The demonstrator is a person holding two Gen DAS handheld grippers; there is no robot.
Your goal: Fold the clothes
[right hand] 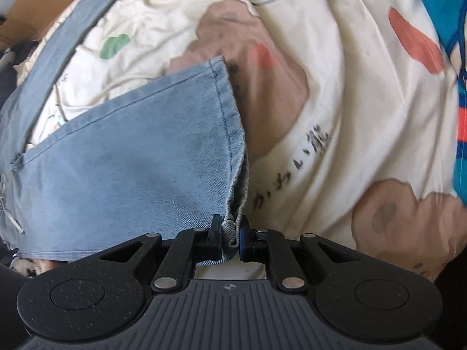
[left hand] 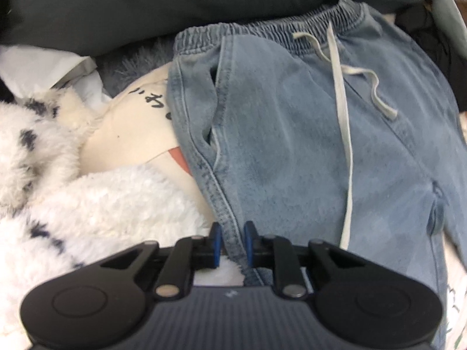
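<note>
Light blue denim jeans [left hand: 292, 134] with an elastic waistband and a white drawstring [left hand: 344, 134] lie spread out in the left wrist view, waistband at the far end. My left gripper [left hand: 232, 234] is shut on the jeans' side seam at the near edge, with denim filling the gap between its blue pads. In the right wrist view one jeans leg [right hand: 131, 157] lies flat on a cream printed bedsheet [right hand: 350, 116]. My right gripper [right hand: 230, 230] is shut on the bunched corner of the leg hem.
A fluffy white blanket with dark marks [left hand: 87, 204] lies left of the jeans. A dark grey pillow [left hand: 146, 5] runs along the far side. A grey strip of fabric [right hand: 58, 58] and a cardboard box [right hand: 29, 14] sit at the far left, and a blue patterned cloth [right hand: 455, 58] at the right.
</note>
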